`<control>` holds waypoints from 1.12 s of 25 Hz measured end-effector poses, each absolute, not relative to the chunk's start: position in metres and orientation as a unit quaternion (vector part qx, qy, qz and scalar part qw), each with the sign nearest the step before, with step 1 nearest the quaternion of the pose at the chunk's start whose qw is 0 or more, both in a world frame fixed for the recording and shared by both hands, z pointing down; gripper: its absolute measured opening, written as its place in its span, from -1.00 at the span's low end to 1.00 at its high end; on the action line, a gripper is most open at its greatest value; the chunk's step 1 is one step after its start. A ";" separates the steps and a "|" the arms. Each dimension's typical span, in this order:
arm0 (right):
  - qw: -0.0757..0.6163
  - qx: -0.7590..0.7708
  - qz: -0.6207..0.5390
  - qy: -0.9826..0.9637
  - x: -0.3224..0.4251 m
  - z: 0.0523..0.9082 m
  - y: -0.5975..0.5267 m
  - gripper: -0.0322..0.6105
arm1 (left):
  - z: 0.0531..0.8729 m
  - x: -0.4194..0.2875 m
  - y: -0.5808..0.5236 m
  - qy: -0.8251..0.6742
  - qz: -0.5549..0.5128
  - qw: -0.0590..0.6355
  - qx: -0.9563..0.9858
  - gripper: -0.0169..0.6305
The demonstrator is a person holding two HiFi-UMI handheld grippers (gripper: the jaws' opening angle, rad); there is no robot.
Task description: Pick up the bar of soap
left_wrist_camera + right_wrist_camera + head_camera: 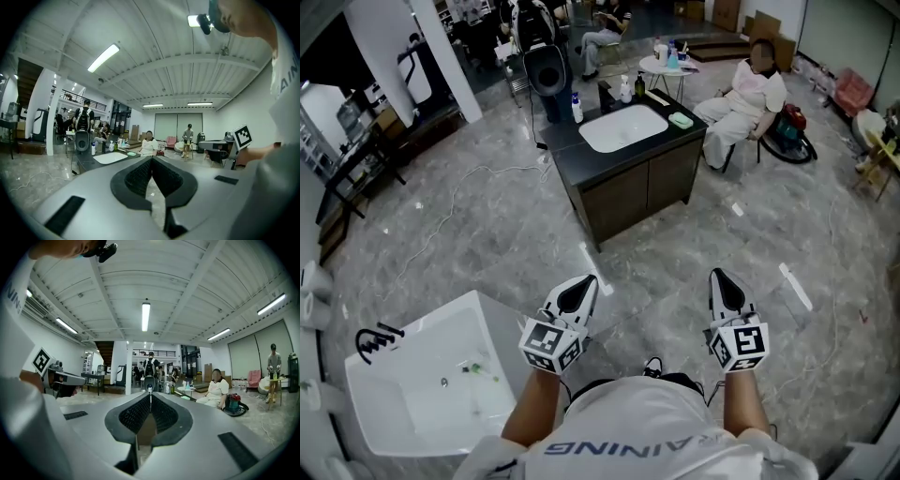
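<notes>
The bar of soap [681,119] is a small pale green block lying on the dark counter [581,155], just right of the white basin [623,127]. The counter stands far ahead across the floor. In the head view my left gripper [588,281] and right gripper [715,275] are held out side by side over the floor, well short of it, both pointing towards it. Both have their jaws shut with nothing between them. The soap [131,153] shows small and distant in the left gripper view, above and left of the left gripper [151,159]. The right gripper [150,393] also looks towards the counter.
Bottles [625,89] stand at the counter's back edge, with a black speaker [548,70] behind. A person sits on a chair [745,94] to the right of the counter. A white sink unit [431,375] is close at my lower left. Cables trail over the grey marble floor [487,234].
</notes>
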State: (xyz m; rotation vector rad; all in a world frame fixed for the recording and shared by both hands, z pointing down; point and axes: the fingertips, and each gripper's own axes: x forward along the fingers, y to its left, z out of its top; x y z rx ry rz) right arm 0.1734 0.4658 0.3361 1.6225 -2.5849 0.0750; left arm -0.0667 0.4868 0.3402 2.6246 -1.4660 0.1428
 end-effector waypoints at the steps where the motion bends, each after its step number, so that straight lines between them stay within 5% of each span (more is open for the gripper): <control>1: 0.044 0.530 0.026 -0.847 0.181 0.337 0.458 -0.85 | 0.341 -0.059 0.480 -0.486 0.049 0.068 0.870 -0.94; 15: 0.036 0.526 0.045 -0.849 0.234 0.356 0.378 -0.85 | 0.336 0.001 0.398 -0.476 0.062 0.053 0.876 -0.94; 28: 0.034 0.540 0.034 -0.840 0.218 0.356 0.275 -0.85 | 0.337 -0.013 0.277 -0.457 0.063 0.043 0.886 -0.94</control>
